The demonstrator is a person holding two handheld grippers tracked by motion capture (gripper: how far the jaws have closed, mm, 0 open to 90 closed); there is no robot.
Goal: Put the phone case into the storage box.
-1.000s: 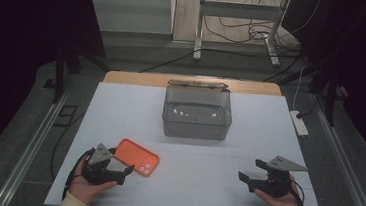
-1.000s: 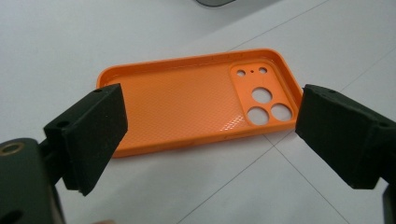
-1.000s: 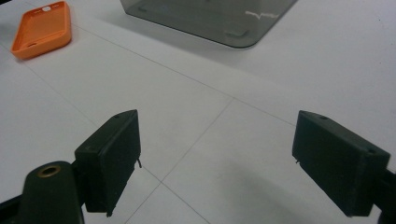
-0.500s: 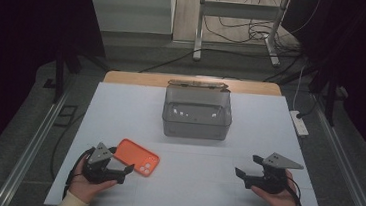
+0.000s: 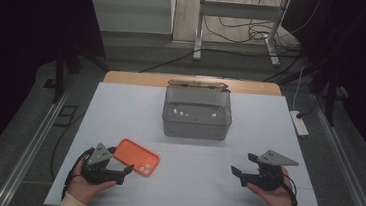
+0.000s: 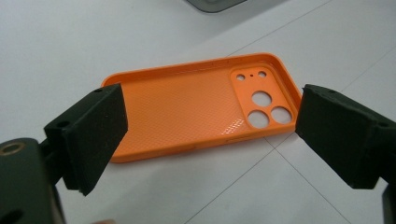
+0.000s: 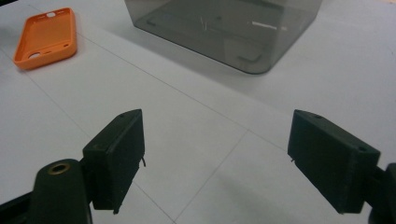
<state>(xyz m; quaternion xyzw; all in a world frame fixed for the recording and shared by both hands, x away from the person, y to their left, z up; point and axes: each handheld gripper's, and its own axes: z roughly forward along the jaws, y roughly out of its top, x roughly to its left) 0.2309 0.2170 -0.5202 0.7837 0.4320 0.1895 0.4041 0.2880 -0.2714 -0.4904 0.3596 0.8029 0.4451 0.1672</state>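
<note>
Nothing grasped yet: orange phone case [image 6: 196, 109] flat on table just ahead of wide-spread left gripper [image 5: 127, 170], right gripper [image 5: 238, 172] likewise agape and idle, grey bin [image 5: 197, 113] beyond, pickup remaining.

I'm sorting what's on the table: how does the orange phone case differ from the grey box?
The orange phone case is bright, opaque and flat; the grey box is smoky, see-through and much taller, with upright walls. The case lies near the front, by the open left gripper; the box stands mid-table, farther back. The case has round camera cut-outs; the box walls show none. Both rest open side up on the white table.
</note>
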